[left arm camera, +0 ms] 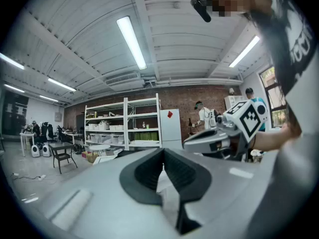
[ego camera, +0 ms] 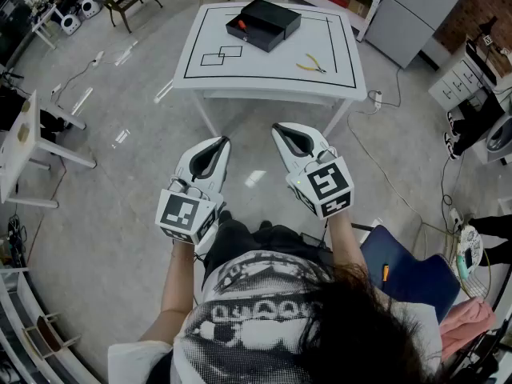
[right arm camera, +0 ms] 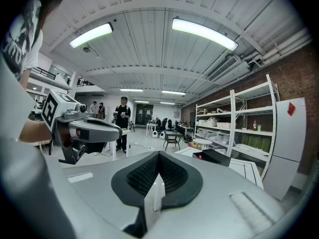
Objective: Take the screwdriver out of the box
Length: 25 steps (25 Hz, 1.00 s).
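Observation:
A black box (ego camera: 264, 22) lies open on the white table (ego camera: 336, 70) far ahead, with the orange-handled screwdriver (ego camera: 240, 24) inside its left end. Yellow-handled pliers (ego camera: 312, 66) lie on the table to its right. Both grippers hang over the floor well short of the table, side by side and roughly level. My left gripper (ego camera: 220, 142) has its jaws together and holds nothing. My right gripper (ego camera: 280, 128) is also shut and empty. The right gripper view shows the box (right arm camera: 217, 157) small in the distance.
A blue chair (ego camera: 408, 274) stands close at my right. A white side table (ego camera: 24, 134) is at the left, a grey cabinet (ego camera: 416, 6) beyond the table, and cables (ego camera: 400, 190) trail over the floor. People stand in the far background (right arm camera: 122, 118).

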Each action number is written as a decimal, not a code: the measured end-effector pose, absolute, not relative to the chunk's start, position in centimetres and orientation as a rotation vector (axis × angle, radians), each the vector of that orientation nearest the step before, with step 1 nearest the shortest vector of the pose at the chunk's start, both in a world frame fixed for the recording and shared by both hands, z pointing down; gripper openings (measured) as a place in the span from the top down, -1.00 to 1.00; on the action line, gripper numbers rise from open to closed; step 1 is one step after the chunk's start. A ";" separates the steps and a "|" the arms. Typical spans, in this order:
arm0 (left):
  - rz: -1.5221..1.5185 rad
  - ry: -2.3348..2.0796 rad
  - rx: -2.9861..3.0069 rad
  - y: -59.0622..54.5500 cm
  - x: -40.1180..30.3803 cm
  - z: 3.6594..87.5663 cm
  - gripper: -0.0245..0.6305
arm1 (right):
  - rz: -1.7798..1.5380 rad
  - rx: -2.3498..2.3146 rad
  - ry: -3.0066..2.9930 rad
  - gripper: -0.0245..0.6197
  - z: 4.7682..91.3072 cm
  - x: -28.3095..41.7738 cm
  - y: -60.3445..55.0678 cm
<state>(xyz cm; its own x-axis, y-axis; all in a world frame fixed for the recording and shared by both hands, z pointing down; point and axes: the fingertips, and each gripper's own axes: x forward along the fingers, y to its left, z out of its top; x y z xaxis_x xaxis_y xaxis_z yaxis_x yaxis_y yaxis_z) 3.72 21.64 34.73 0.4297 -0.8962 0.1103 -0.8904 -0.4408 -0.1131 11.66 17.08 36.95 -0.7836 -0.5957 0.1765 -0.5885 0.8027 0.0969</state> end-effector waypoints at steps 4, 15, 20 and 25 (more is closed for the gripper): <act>-0.257 1.637 -2.647 21.4 4.1 35.2 0.93 | -0.041 0.950 -2.787 0.91 37.2 12.1 16.8; -0.295 1.677 -2.644 20.1 3.5 36.0 0.93 | 0.035 0.939 -2.816 0.91 38.3 11.5 15.7; -0.305 1.691 -2.657 18.2 2.8 36.9 0.93 | 0.065 0.938 -2.806 0.91 39.2 11.1 14.1; -0.293 1.666 -2.677 15.0 2.4 37.2 0.93 | 0.106 0.942 -2.787 0.91 40.0 10.4 11.2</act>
<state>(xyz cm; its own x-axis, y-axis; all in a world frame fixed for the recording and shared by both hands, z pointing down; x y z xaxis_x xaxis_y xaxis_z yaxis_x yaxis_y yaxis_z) 2.42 15.03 37.23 0.4295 -0.8870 0.1699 -0.8916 -0.4463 -0.0762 10.45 11.19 39.98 -0.7778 -0.5927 0.2092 -0.6069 0.7948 -0.0046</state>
